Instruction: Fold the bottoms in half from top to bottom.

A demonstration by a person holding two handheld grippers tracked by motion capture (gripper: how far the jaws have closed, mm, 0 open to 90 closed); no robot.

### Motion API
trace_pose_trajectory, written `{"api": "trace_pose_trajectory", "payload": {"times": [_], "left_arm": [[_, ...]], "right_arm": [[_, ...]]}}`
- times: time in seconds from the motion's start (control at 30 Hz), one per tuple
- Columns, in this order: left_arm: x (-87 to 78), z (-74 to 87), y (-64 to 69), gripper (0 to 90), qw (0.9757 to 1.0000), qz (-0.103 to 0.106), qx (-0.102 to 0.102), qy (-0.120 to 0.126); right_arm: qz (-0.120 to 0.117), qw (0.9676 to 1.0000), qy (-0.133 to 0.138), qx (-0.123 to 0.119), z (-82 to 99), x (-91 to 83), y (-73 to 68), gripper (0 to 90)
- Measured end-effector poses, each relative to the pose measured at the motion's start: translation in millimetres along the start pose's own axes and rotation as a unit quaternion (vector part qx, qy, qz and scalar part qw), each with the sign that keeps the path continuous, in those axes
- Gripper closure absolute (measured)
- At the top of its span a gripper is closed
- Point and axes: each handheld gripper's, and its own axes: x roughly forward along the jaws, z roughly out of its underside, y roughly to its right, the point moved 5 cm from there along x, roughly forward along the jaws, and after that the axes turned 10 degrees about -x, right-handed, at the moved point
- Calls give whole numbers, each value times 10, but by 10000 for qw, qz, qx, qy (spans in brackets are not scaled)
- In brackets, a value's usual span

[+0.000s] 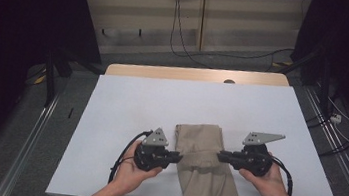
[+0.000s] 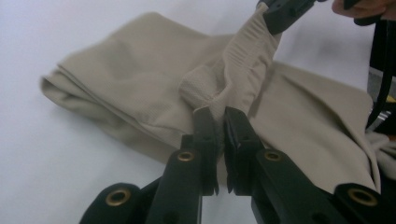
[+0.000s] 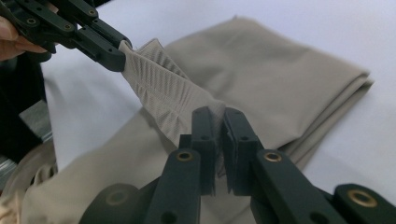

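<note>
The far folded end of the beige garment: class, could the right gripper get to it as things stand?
Probably not right away. The right gripper is shut on the ribbed band of the beige garment, which the left gripper also pinches. It would have to let go first; the white table beyond looks unobstructed.

beige garment [image 1: 206, 167] runs off the bench [image 1: 126, 107] front edge, lower part cut by frame bottom; both forearms cropped there too; gripped fabric edge hidden inside left claw [image 2: 220, 122] and right claw [image 3: 219, 122]
</note>
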Motion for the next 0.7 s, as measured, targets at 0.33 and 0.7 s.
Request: {"api": "trace_pose_trajectory", "payload": {"times": [0.33, 0.7], "left_arm": [[109, 194, 158, 839, 9995, 48, 164, -258], [183, 365, 388, 808, 9958, 170, 579, -690]], "right_arm": [[17, 9988, -484, -69, 357, 24, -162, 838], [290, 9949, -765, -589, 479, -143, -330, 813]]}}
